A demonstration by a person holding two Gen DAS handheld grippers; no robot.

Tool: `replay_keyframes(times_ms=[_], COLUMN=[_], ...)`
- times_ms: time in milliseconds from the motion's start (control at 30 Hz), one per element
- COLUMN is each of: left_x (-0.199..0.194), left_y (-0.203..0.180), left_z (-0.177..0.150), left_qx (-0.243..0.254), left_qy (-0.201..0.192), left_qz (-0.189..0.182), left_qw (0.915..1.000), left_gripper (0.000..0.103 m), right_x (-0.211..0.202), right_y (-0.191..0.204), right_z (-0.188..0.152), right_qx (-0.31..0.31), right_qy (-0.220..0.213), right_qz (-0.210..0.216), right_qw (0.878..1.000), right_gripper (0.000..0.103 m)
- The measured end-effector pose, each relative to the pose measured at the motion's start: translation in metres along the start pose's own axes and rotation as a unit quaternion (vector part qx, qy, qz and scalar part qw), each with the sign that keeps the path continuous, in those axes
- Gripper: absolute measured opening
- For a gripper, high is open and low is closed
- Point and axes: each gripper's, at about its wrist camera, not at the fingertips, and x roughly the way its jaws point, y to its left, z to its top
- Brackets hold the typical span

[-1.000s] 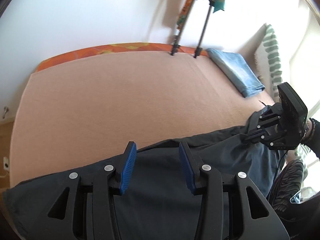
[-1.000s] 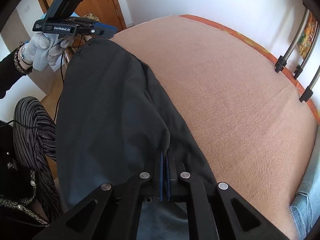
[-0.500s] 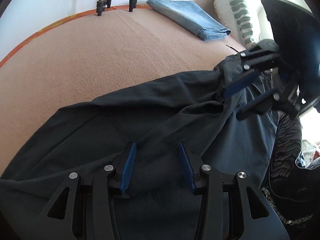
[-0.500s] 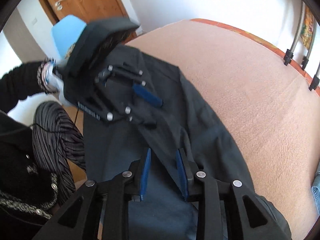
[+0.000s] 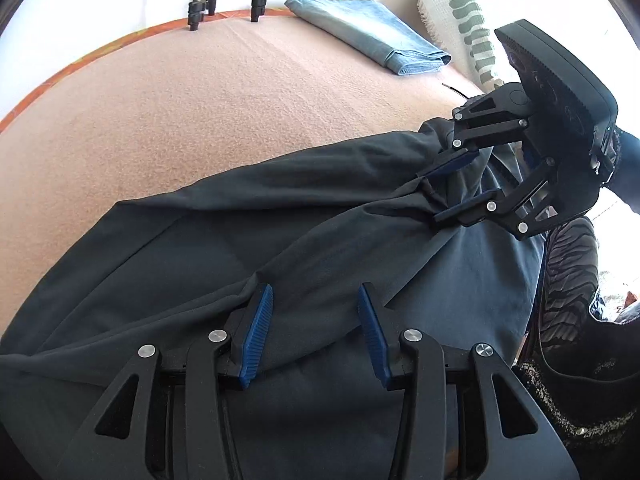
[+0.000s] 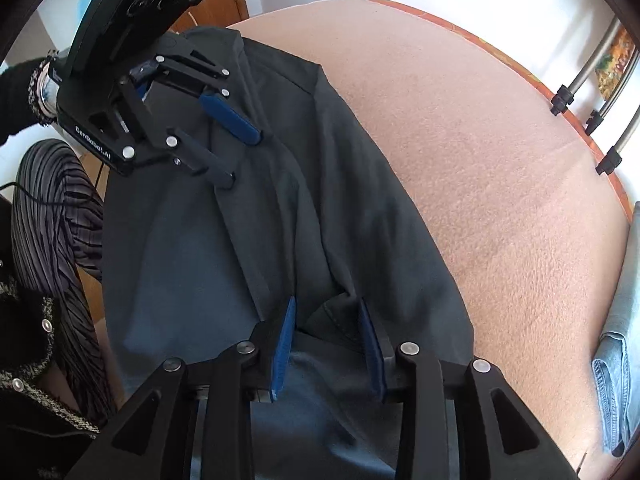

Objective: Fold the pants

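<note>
Free room: bare pink blanket fills upper left and centre of left wrist view, nothing on it. Obstacles: tripod legs at top edge, folded jeans upper right, patterned cushion beyond. My other claw, right gripper, blocks right side. Dark pants cover lower frame.

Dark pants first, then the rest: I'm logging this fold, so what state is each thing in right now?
dark pants: lying on the blanket, rumpled, one layer lapped over, fold unfinished
left gripper: open over a cloth ridge
right gripper: jaws just been opening, cloth between the pads, not pinched
blue jeans: folded, lying at the far edge
pink blanket: spread flat
wooden door: only part in view, cannot tell
</note>
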Motion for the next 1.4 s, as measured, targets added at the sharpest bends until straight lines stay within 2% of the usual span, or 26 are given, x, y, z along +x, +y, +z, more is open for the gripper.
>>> replay_keyframes(times_ms=[67, 100, 233, 267, 333, 433, 533, 633, 800, 867, 933, 967, 1000, 1067, 1133, 1233, 1333, 1400], left_x=[0.0, 0.0, -0.001, -0.003, -0.013, -0.047, -0.086, -0.113, -0.139, -0.151, -0.169, -0.179, -0.189, -0.208, -0.223, -0.23, -0.233, -0.229], left_y=[0.0, 0.0, 0.0, 0.001, 0.006, 0.029, 0.071, 0.108, 0.154, 0.17, 0.182, 0.187, 0.193, 0.202, 0.209, 0.218, 0.228, 0.238], left_z=[0.0, 0.0, -0.002, -0.002, -0.003, -0.01, -0.026, -0.052, -0.102, -0.123, -0.146, -0.159, -0.17, -0.194, -0.217, -0.238, -0.264, -0.275], left_qx=[-0.001, 0.0, 0.001, -0.002, -0.003, -0.028, -0.09, -0.143, -0.214, -0.246, -0.272, -0.287, -0.303, -0.338, -0.367, -0.404, -0.452, -0.486], left_qy=[-0.001, 0.0, -0.001, 0.0, -0.005, -0.037, -0.073, -0.089, -0.088, -0.093, -0.103, -0.109, -0.115, -0.13, -0.141, -0.147, -0.157, -0.164], left_qz=[0.002, 0.002, 0.005, 0.006, 0.011, 0.044, 0.091, 0.149, 0.202, 0.217, 0.239, 0.25, 0.259, 0.273, 0.28, 0.285, 0.265, 0.238], left_qw=[1.0, 1.0, 1.0, 1.0, 0.9999, 0.9979, 0.9891, 0.9744, 0.9517, 0.9401, 0.9266, 0.9184, 0.9099, 0.8911, 0.8758, 0.8565, 0.837, 0.8248], left_gripper=[0.043, 0.043, 0.043, 0.043, 0.043, 0.043, 0.043, 0.043, 0.043, 0.043, 0.043, 0.043, 0.043, 0.048, 0.052, 0.056, 0.059, 0.063], right_x=[0.0, 0.001, 0.001, 0.0, -0.001, -0.015, -0.03, -0.032, -0.002, 0.01, 0.014, 0.012, 0.009, -0.002, -0.014, -0.03, -0.041, -0.043], right_y=[0.0, 0.001, -0.01, -0.014, -0.018, -0.032, -0.049, -0.075, -0.094, -0.098, -0.101, -0.104, -0.108, -0.11, -0.105, -0.09, -0.071, -0.059], right_z=[0.001, 0.002, 0.004, 0.004, 0.006, 0.014, 0.025, 0.042, 0.053, 0.052, 0.045, 0.042, 0.042, 0.039, 0.039, 0.044, 0.054, 0.065], right_qx=[0.002, 0.003, 0.021, 0.028, 0.043, 0.053, 0.057, 0.067, 0.053, 0.047, 0.055, 0.07, 0.088, 0.112, 0.119, 0.128, 0.139, 0.14], right_qy=[-0.004, -0.008, -0.013, -0.015, -0.024, -0.048, -0.075, -0.085, -0.047, -0.03, -0.024, -0.028, -0.036, -0.052, -0.07, -0.094, -0.117, -0.128], right_qz=[-0.005, -0.007, 0.005, 0.004, 0.004, -0.029, -0.077, -0.132, -0.142, -0.145, -0.154, -0.158, -0.155, -0.152, -0.156, -0.138, -0.106, -0.087], right_qw=[1.0, 1.0, 1.0, 0.999, 0.999, 0.997, 0.993, 0.985, 0.987, 0.988, 0.986, 0.985, 0.983, 0.981, 0.978, 0.978, 0.978, 0.978], right_gripper=[0.032, 0.026, 0.015, 0.008, 0.004, 0.001, 0.001, 0.001, 0.001, 0.003, 0.013, 0.025, 0.031, 0.032, 0.034, 0.036, 0.044, 0.05])
